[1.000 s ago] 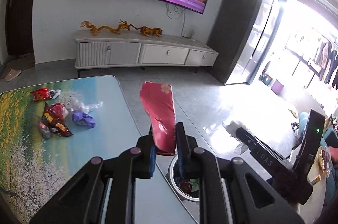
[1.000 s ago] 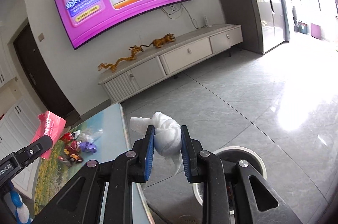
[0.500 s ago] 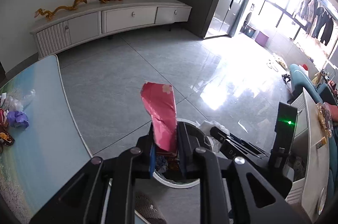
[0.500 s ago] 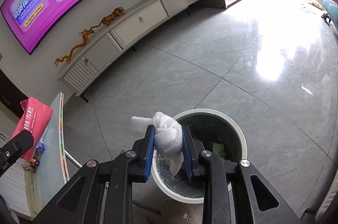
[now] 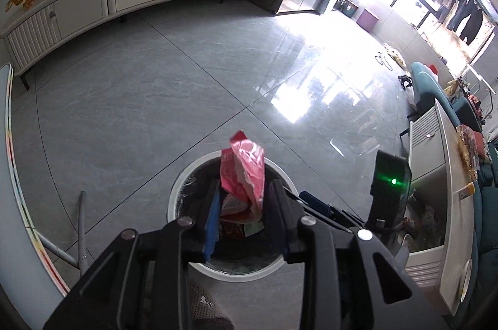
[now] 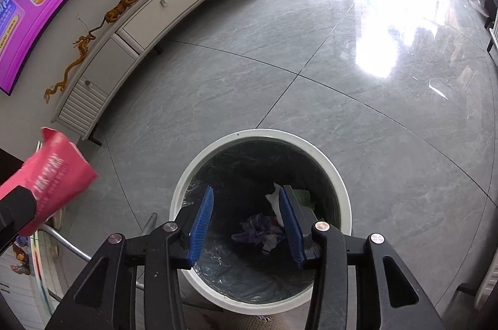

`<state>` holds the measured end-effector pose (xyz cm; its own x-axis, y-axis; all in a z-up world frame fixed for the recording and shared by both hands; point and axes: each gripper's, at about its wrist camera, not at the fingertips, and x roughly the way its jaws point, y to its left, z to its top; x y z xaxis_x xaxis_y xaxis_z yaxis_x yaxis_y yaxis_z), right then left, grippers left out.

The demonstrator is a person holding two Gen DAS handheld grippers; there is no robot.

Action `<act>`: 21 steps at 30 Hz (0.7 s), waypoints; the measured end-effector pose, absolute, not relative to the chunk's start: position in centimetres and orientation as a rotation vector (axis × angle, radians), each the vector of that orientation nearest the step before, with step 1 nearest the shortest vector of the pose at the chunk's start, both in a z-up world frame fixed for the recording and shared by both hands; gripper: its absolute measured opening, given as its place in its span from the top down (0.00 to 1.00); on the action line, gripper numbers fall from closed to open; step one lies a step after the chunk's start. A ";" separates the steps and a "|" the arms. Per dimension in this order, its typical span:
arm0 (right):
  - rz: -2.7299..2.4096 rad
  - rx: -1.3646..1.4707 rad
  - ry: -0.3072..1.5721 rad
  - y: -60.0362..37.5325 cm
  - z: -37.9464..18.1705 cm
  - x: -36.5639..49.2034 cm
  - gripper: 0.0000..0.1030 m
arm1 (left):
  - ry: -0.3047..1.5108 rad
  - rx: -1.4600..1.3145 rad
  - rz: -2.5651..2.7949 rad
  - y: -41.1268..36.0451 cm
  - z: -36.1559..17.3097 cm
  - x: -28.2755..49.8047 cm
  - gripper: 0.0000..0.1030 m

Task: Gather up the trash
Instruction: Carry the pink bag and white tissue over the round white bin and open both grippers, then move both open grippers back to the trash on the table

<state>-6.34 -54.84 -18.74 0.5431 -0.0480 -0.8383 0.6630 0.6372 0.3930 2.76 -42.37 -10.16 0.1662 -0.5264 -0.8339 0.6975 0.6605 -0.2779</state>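
A round white trash bin with a dark liner stands on the floor below both grippers; it also shows in the left wrist view. My right gripper is open and empty over the bin, with white tissue and purple scraps inside below. My left gripper is open over the bin, and the red wrapper sits loose between its spread fingers. The wrapper also shows at the left edge of the right wrist view.
The table's edge and its metal legs lie to the left of the bin. A white TV cabinet runs along the far wall. A low white cabinet and a teal sofa stand to the right.
Both grippers swung from the table to above the bin and tilted down. My right gripper opened and dropped the white tissue into the bin. My left gripper opened around the red wrapper.
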 end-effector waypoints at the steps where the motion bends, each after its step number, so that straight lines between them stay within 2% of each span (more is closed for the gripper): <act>1: -0.482 0.781 0.909 -55.0 -18.9 -6.4 0.58 | 1.101 0.182 -0.881 -42.5 -10.2 2.9 0.64; 3: -0.491 0.783 0.910 -55.3 -19.0 -6.4 0.57 | 1.102 0.177 -0.883 -42.8 -10.1 3.0 0.61; 10: -0.498 0.786 0.885 -55.3 -18.2 -6.5 0.55 | 1.064 0.149 -0.853 -41.0 -8.5 3.4 0.60; 21: -0.426 0.715 0.777 -52.0 -12.2 -6.0 0.55 | 0.872 0.084 -0.690 -33.0 -1.9 3.9 0.60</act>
